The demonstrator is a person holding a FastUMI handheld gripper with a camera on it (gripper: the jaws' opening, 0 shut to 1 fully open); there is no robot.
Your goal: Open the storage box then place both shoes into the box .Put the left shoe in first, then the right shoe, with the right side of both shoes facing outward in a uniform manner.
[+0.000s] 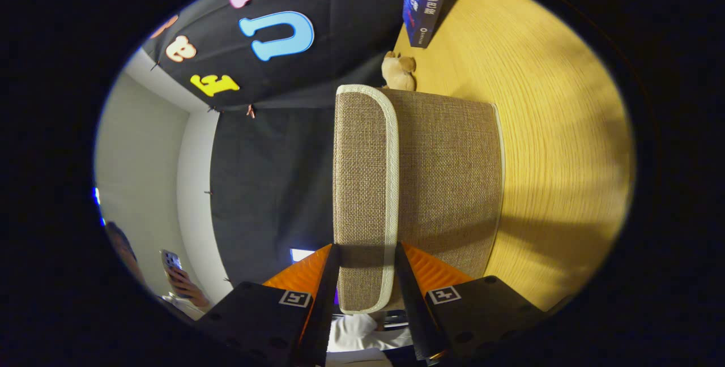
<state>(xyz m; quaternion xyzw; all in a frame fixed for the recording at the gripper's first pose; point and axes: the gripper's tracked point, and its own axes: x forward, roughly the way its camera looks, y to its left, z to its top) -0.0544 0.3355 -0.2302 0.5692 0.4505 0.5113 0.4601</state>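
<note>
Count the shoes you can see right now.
0. The fabric storage box on the wooden table has its lid between the gripper fingers; shoes may lie elsewhere.

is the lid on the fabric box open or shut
Shut, it seems: the brown woven fabric storage box has its cream-trimmed lid flush against it, with the hand-held gripper fingers straddling the lid's edge.

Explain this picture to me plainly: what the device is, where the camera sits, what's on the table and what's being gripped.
A person holds a two-finger gripper by hand; there is no robot arm. The camera rides on it and looks forward along its jaws, and the view is turned sideways. The jaws sit either side of the edge of a woven fabric storage box's lid, seemingly pinching it. The storage box stands on a wooden table. Beyond the box lie a small plush toy and an upright blue book. A person holding a phone stands in the background.
</note>
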